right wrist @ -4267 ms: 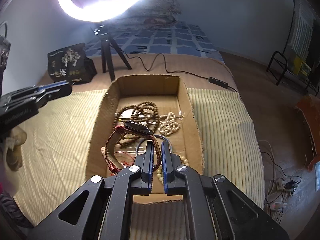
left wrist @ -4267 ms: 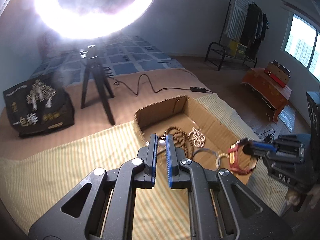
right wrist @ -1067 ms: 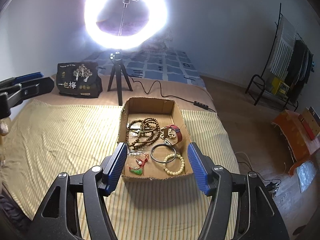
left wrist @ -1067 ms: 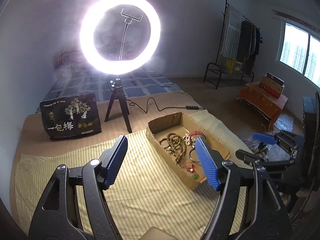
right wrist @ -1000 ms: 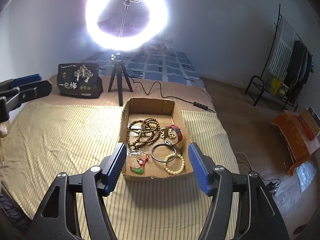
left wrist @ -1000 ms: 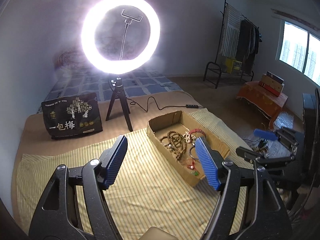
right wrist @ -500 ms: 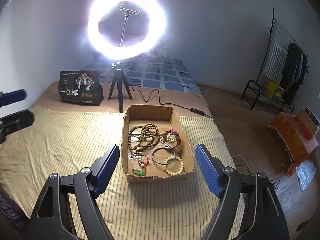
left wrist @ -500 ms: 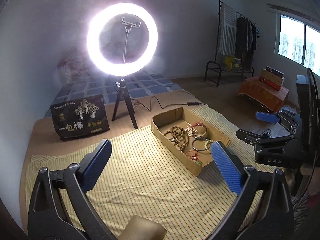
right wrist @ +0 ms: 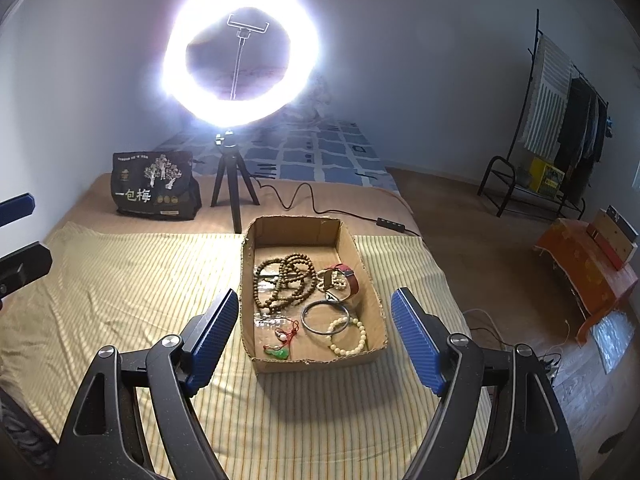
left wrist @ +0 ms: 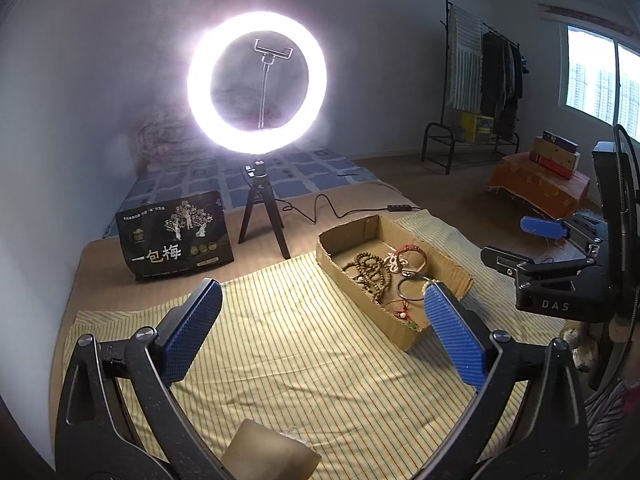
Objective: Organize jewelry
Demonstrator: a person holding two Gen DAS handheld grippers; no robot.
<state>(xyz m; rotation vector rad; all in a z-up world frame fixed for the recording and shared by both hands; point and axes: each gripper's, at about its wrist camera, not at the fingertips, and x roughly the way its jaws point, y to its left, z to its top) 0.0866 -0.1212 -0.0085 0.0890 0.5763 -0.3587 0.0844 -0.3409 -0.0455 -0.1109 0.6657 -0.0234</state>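
A cardboard box (right wrist: 370, 280) sits on the striped yellow cloth and also shows in the left wrist view (left wrist: 362, 232). Inside lie a brown bead necklace (right wrist: 286, 280), a red-strap watch (right wrist: 348, 276), a metal bangle (right wrist: 325, 317), a white bead bracelet (right wrist: 347, 337) and a green pendant on a red cord (right wrist: 280, 350). My right gripper (right wrist: 316, 320) is open and empty, held back above the box's near end. My left gripper (left wrist: 320, 310) is open and empty, over the cloth left of the box. The right gripper shows in the left wrist view (left wrist: 528, 240).
A lit ring light on a tripod (right wrist: 234, 184) stands behind the box, its cable (right wrist: 304, 200) running right. A black printed bag (right wrist: 154, 184) stands at the back left. Right of the bed lie bare floor, a clothes rack (right wrist: 560, 128) and a low orange table (right wrist: 588, 272).
Both grippers have let go of the jewelry, opened wide and pulled back and up from the box. The red-strap watch now lies inside the box.
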